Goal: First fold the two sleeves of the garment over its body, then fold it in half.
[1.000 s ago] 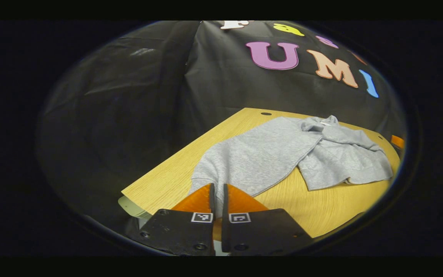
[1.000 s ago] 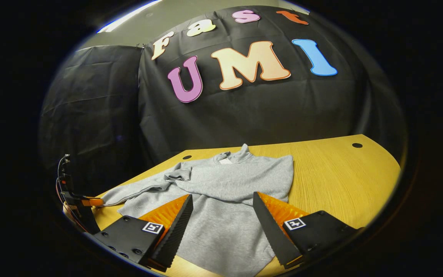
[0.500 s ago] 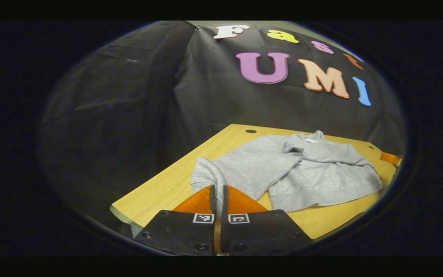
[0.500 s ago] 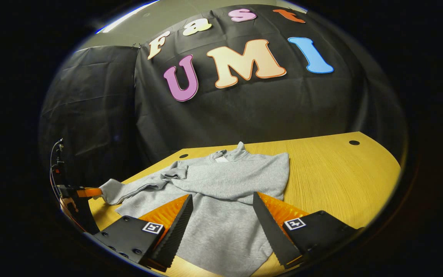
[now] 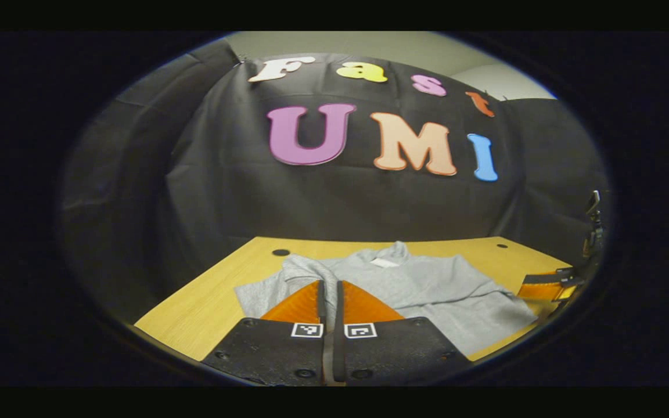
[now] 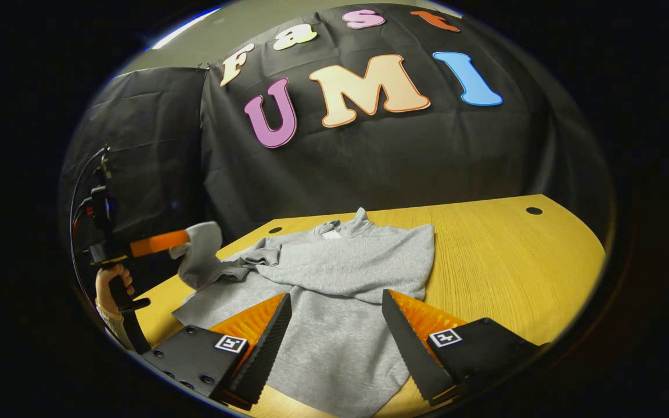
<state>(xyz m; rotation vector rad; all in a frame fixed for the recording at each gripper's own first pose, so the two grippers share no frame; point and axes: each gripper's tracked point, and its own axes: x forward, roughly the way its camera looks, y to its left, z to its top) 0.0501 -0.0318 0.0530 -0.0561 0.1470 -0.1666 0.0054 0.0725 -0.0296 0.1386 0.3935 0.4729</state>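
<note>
A grey sweatshirt lies flat on the wooden table, collar toward the wall. One sleeve lies folded across its chest. The other sleeve's cuff hangs in the air at the left, with my left gripper shut on it. In the left gripper view that gripper is shut on the grey sleeve, with the sweatshirt's body beyond it. My right gripper stands open over the lower part of the garment, holding nothing. It also shows at the far right as the right gripper.
A person's hand holds the left gripper's handle at the table's left edge. Bare tabletop stretches to the right of the garment, with cable holes near the back. The black cloth wall stands close behind the table.
My left gripper has lifted the sleeve cuff off the table and swung round toward the garment's body. The right gripper has hardly moved and stays open.
</note>
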